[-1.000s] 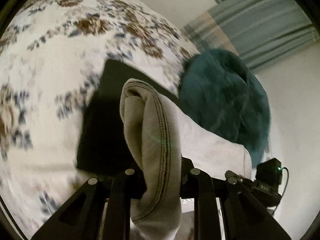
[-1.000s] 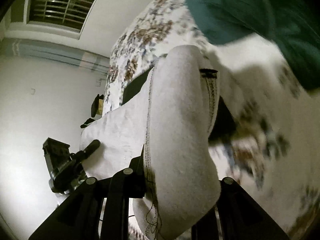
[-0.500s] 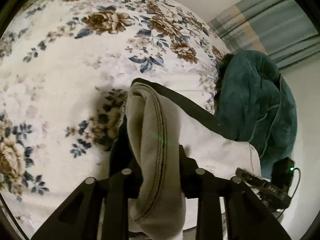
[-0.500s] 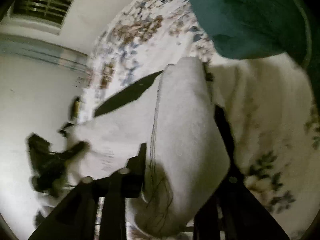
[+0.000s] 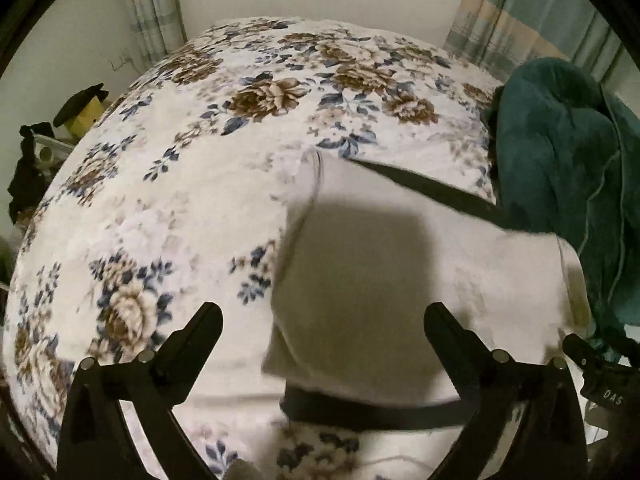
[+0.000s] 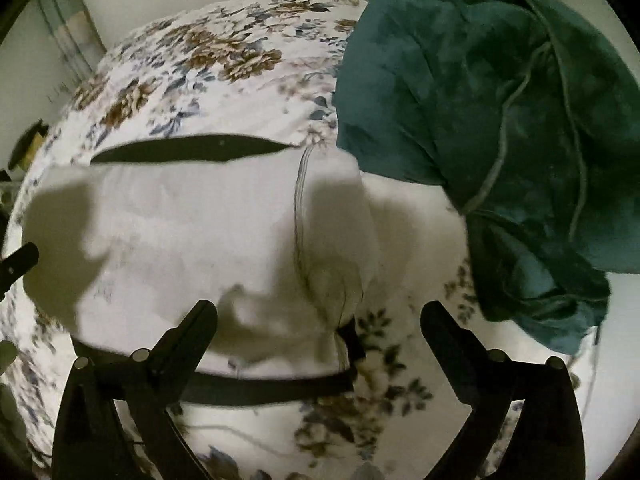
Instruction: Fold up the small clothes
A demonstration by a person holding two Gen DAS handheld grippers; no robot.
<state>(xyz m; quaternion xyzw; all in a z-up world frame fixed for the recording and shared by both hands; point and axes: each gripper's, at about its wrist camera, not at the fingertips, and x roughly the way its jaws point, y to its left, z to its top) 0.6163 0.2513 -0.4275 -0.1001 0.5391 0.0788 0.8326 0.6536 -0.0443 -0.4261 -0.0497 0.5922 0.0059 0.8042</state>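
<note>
Cream garment [image 5: 420,280] laid flat on floral bedspread [image 5: 180,200] — dark band along its edges.
Left gripper [image 5: 320,332] and right gripper [image 6: 318,320] spread wide above it, gripping nothing — teal blanket [image 6: 500,100] just beside.

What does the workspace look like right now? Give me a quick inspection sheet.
Surface: floral bedspread, soft and slightly rumpled.
Job's things: cream garment lying folded on the bed, a black garment showing under its edges.
Clutter: teal blanket heaped beside the garments.
Grippers: left gripper open, empty; right gripper open, empty, both above the cream garment.
Cables: nothing seen.
Surroundings: curtains, pale wall, dark items at the bed's left side.
</note>
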